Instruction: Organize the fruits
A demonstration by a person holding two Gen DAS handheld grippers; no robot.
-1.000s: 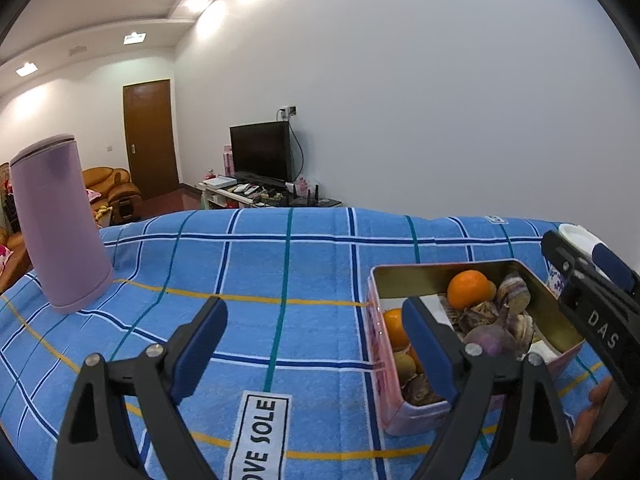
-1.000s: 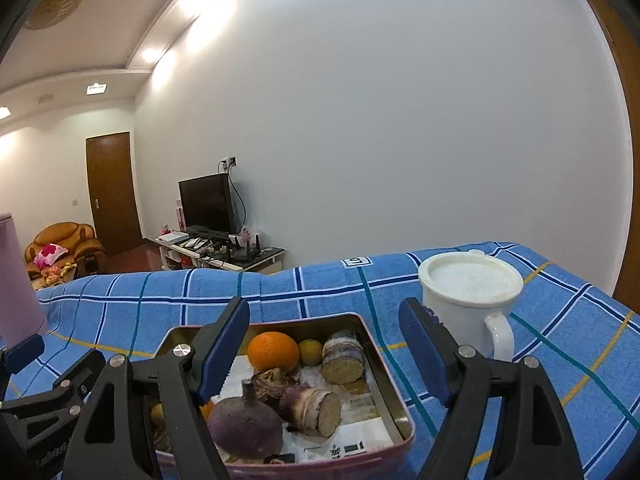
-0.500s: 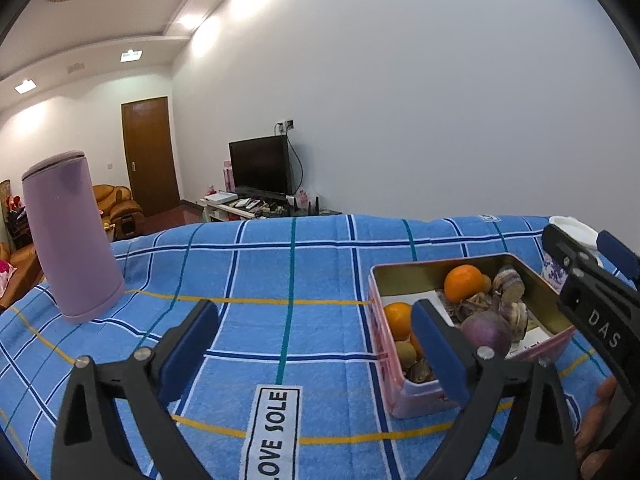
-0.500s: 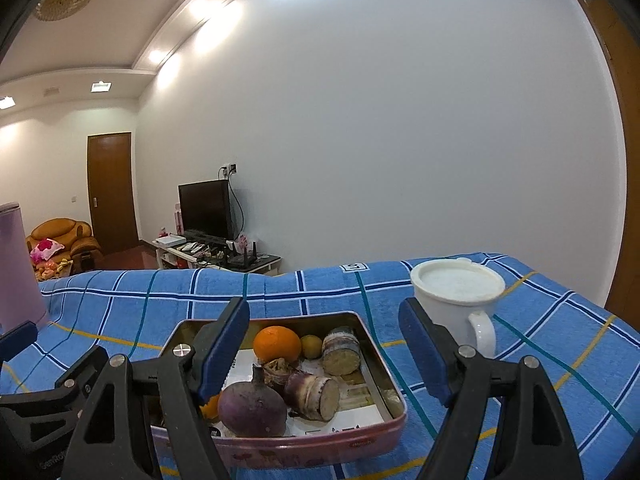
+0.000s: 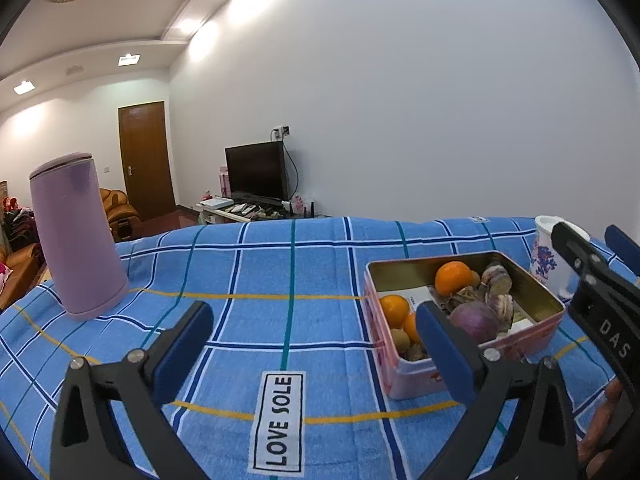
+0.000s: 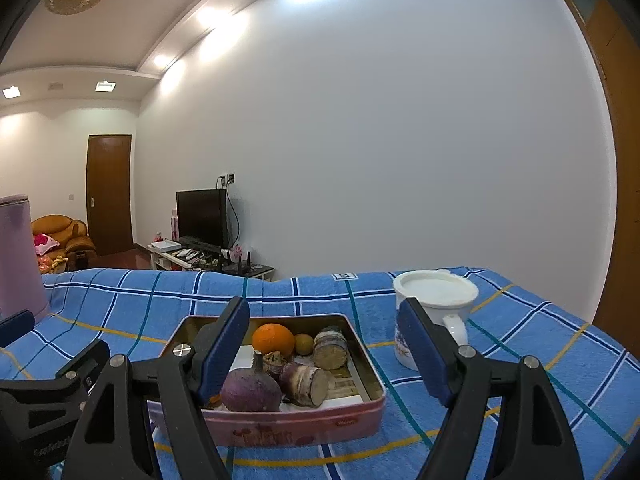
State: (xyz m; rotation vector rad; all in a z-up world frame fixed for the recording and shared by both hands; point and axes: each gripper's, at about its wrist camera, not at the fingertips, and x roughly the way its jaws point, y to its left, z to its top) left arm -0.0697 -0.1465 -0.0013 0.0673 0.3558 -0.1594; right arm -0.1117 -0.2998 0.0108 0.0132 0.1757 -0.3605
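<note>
We see the round orange fruit (image 6: 273, 338) resting in the pink rectangular metal tin (image 6: 280, 428) on the blue checked tabletop (image 5: 280, 264). Our left gripper (image 5: 312, 344) has jaws opening wide on nothing; our right gripper (image 6: 324, 348) has jaws parted, empty. That orange looks firm and smooth-skinned, so we'd pinch across its middle.

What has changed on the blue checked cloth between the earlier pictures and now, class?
The left gripper has drawn back from the pink tin, its empty jaws opening wider. The right gripper has backed away too, open and empty. Tin, fruit, white mug and purple flask stayed put.
</note>
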